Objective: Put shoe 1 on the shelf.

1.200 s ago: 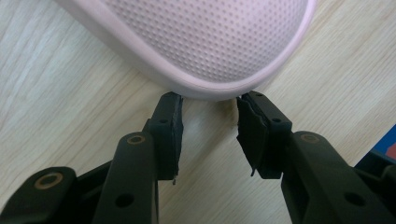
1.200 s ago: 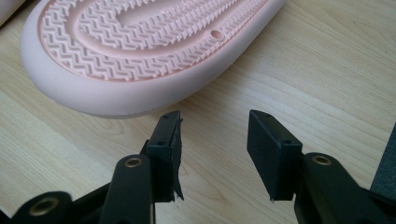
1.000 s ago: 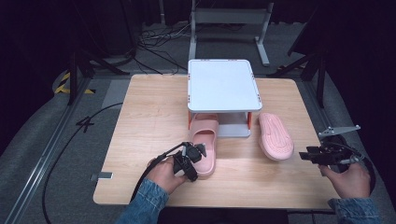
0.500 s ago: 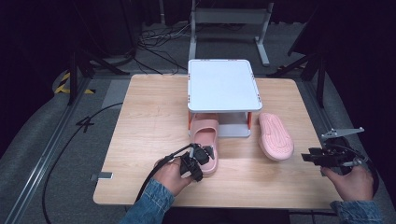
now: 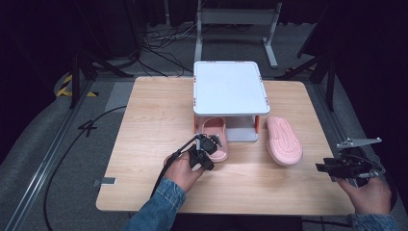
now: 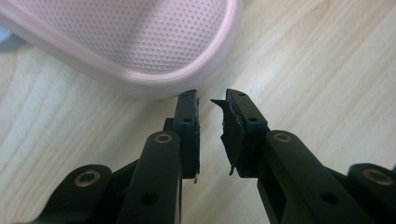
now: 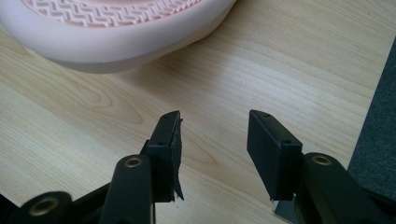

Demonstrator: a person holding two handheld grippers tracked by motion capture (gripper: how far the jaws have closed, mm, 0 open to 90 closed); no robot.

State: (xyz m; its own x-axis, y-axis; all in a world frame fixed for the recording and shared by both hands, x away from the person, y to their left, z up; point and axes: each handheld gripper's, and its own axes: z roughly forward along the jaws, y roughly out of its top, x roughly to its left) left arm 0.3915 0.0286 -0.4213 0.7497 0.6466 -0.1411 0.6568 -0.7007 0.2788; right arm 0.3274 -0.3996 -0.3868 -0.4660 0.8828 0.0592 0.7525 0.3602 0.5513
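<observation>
Partly | upright slipper (image 5: 215, 138) toe under rack (image 5: 229, 87) | heel behind left claw (image 5: 211, 144)

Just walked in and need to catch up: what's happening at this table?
A person works two pink slippers with a gripper in each hand. The left gripper sits at the heel of the upright slipper, which pokes under a white rack; its jaws have just been closing, nothing between them. The right gripper waits open, off the upturned slipper.

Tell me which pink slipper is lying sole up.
The slipper right of the rack, zigzag tread showing, lying bare on the table. The other slipper sits strap up, toe tucked under the white rack.
</observation>
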